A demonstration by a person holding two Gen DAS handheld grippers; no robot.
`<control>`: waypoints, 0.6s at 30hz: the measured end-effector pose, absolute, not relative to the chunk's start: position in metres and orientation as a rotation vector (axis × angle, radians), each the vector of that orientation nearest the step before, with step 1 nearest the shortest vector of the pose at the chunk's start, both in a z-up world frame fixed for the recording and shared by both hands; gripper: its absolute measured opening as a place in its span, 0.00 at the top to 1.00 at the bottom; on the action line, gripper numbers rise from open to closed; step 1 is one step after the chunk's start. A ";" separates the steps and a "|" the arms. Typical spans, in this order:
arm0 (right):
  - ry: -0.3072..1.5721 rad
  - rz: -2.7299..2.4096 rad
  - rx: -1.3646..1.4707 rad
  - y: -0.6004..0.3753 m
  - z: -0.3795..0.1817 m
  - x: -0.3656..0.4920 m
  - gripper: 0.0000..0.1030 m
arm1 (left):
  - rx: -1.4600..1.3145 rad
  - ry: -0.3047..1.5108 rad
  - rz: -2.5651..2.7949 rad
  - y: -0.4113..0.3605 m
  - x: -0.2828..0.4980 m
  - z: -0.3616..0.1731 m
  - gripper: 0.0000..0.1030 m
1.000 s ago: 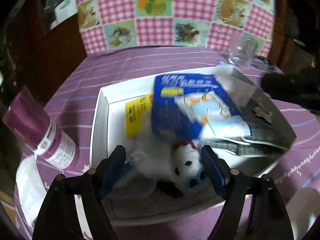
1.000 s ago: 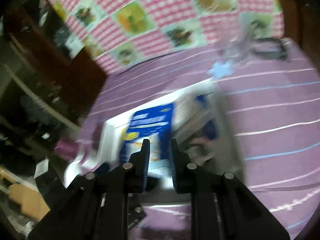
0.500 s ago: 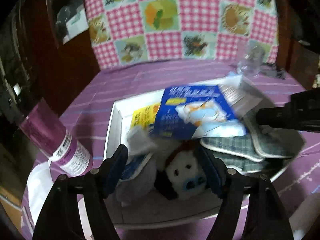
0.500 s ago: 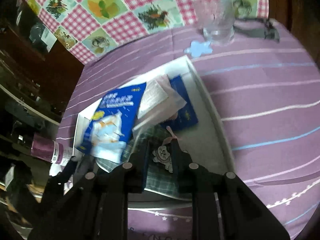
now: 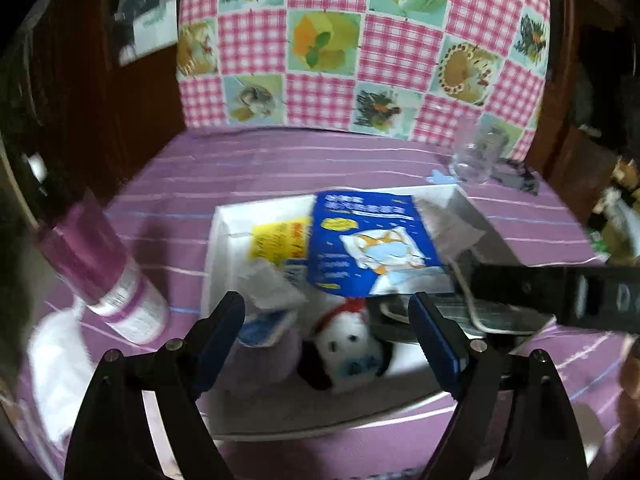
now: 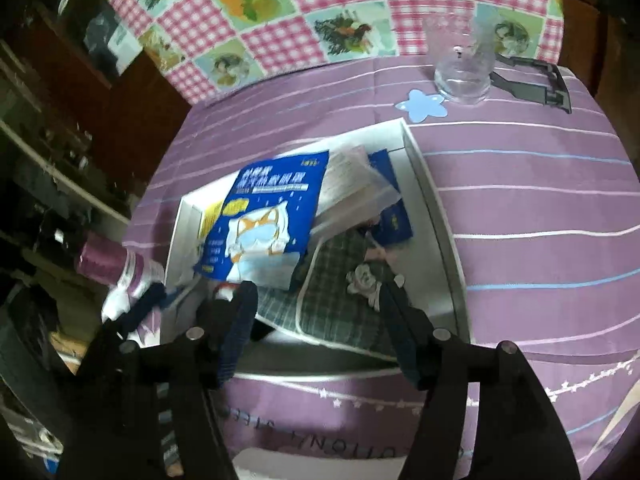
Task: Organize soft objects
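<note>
A white plush dog point(image 5: 352, 350) with a red collar lies at the near end of the white box point(image 5: 218, 236), beside a greyish soft pouch point(image 5: 264, 364). A blue mask packet point(image 5: 368, 240) rests tilted over a yellow packet point(image 5: 276, 238), and a green plaid pad point(image 6: 340, 300) with a small bear patch fills the box's right side. The left gripper point(image 5: 328, 332) hovers over the dog, jaws wide and opening, pads clear of it. The right gripper point(image 6: 320, 312) hangs above the plaid pad, jaws spreading, gripping nothing. A purple bottle point(image 5: 100, 272) stands just left of the box on the purple striped cloth point(image 6: 520, 200); a clear glass point(image 6: 462, 68) sits beyond.
</note>
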State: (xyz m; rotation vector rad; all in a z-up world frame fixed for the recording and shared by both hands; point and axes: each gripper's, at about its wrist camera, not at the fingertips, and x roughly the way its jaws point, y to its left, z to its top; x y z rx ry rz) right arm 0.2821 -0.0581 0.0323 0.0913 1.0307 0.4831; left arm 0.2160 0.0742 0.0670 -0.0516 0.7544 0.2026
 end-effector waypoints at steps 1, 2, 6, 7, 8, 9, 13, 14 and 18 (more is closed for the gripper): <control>1.024 0.468 0.042 -0.054 0.034 0.279 0.42 | -0.026 0.756 0.209 0.072 0.215 0.068 0.18; 1.017 0.454 0.011 -0.051 0.034 0.277 0.49 | 0.002 0.762 0.213 0.071 0.215 0.068 0.18; 1.006 0.475 -0.037 -0.044 0.031 0.274 0.70 | 0.059 0.726 0.253 0.064 0.210 0.072 0.18; 1.008 0.493 -0.032 -0.043 0.028 0.276 0.72 | 0.066 0.717 0.253 0.063 0.209 0.072 0.18; 1.016 0.501 -0.031 -0.042 0.025 0.277 0.72 | 0.073 0.710 0.251 0.062 0.209 0.071 0.18; 1.027 0.500 -0.035 -0.040 0.021 0.279 0.72 | 0.073 0.708 0.247 0.061 0.209 0.071 0.18; 1.006 0.448 -0.066 -0.041 0.016 0.282 0.73 | -0.012 0.758 0.205 0.068 0.217 0.062 0.18; 1.014 0.452 -0.051 -0.043 0.016 0.283 0.73 | -0.042 0.773 0.205 0.071 0.218 0.060 0.18; 1.022 0.426 0.012 -0.052 0.015 0.289 0.73 | -0.097 0.801 0.245 0.082 0.223 0.051 0.18</control>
